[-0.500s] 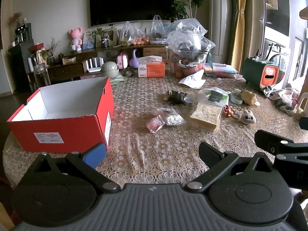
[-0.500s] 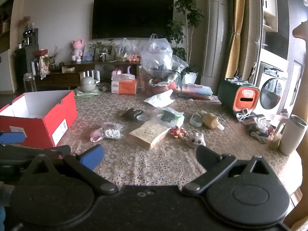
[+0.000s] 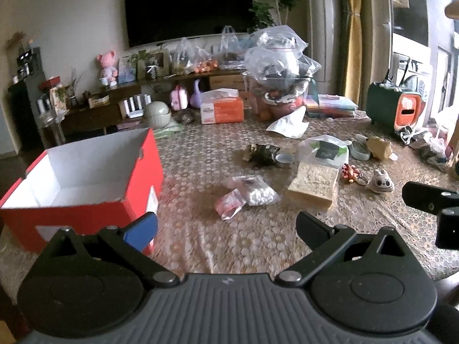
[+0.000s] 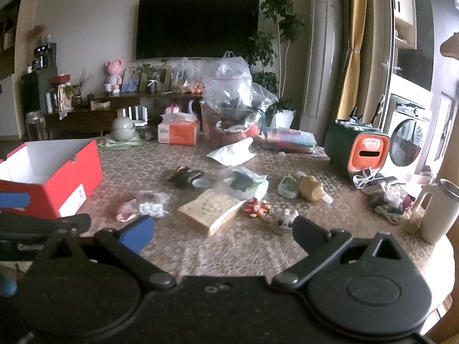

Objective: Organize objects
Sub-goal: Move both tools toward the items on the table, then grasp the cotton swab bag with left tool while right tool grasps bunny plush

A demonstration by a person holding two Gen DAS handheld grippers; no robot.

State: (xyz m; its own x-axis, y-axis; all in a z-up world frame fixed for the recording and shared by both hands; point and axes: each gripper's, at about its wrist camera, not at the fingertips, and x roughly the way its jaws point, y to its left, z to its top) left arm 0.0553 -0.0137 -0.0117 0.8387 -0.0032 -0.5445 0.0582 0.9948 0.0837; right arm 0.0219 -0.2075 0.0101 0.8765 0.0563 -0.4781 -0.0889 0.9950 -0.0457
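An open red box (image 3: 86,200) with a white inside stands at the table's left; it also shows in the right wrist view (image 4: 54,177). Loose items lie mid-table: a clear bag of white beads (image 3: 258,192) with a pink packet (image 3: 229,205), a tan block (image 3: 312,185), a dark wrapper (image 3: 261,152), a red trinket (image 3: 350,172) and a small bunny figure (image 3: 380,182). My left gripper (image 3: 226,226) is open and empty above the near table, short of the bead bag. My right gripper (image 4: 221,229) is open and empty before the tan block (image 4: 209,207).
An orange tissue box (image 3: 221,109), a heap of plastic bags over a bowl (image 3: 281,66) and a green-orange container (image 3: 396,109) stand at the back. A white tumbler (image 4: 439,209) is near the right edge. A lace cloth (image 3: 200,243) covers the table.
Both grippers have moved a little forward over the table; the box and loose items look nearer. The jaws stay open.
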